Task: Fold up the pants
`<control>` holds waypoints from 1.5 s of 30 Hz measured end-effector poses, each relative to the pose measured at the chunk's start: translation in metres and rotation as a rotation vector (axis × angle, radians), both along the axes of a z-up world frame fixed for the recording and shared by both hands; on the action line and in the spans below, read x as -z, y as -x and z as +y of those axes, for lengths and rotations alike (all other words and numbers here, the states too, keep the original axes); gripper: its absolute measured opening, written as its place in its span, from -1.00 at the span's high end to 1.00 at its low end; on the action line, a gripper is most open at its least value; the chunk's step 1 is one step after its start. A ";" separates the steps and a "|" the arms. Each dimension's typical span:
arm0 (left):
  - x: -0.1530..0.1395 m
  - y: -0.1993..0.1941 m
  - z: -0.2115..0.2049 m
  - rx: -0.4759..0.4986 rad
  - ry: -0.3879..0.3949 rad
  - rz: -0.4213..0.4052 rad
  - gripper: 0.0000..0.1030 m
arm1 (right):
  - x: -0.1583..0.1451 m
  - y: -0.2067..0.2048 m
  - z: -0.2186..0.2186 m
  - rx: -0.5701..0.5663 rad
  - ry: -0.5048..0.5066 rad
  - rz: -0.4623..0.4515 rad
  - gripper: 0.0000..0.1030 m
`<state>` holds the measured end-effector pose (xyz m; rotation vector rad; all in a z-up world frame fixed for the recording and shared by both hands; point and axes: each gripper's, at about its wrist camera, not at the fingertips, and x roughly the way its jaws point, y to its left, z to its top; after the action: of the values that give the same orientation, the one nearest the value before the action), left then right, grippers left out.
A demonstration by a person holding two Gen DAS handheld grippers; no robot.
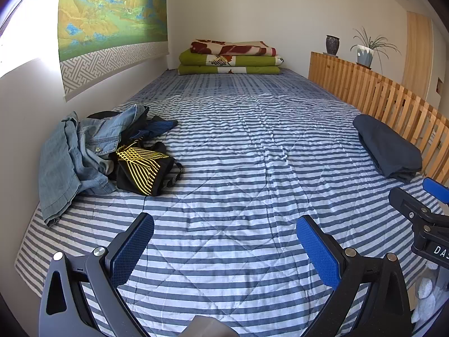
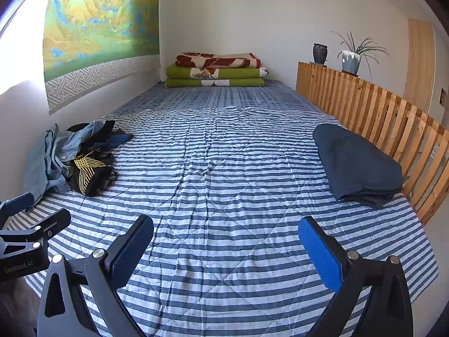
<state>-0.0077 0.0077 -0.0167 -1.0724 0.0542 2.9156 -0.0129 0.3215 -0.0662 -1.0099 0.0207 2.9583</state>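
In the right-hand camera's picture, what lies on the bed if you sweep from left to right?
Heap of jeans and dark clothes → bare striped quilt → folded dark blue garment → wooden slatted rail.

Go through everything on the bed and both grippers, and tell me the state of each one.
Left gripper: open, empty, above the bedspread.
Right gripper: open, empty.
Jeans: unfolded, crumpled in the pile by the wall.
Black and yellow garment: crumpled, against the jeans.
Dark blue garment: folded, beside the wooden rail.
Blankets: folded, stacked at the far end.
Bedspread: spread flat, slightly wrinkled.
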 end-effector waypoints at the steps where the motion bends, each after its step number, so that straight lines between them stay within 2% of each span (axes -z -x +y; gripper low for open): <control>1: 0.000 0.000 0.000 0.001 0.000 -0.001 -0.99 | 0.000 0.000 0.000 -0.001 0.000 0.000 -0.97; 45: 0.011 0.011 -0.006 0.008 -0.001 -0.019 -0.99 | 0.009 0.007 -0.007 -0.007 -0.006 -0.024 -0.97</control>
<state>-0.0187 0.0020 -0.0277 -1.0968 0.0562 2.8975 -0.0197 0.3144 -0.0751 -1.0466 0.0083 2.9500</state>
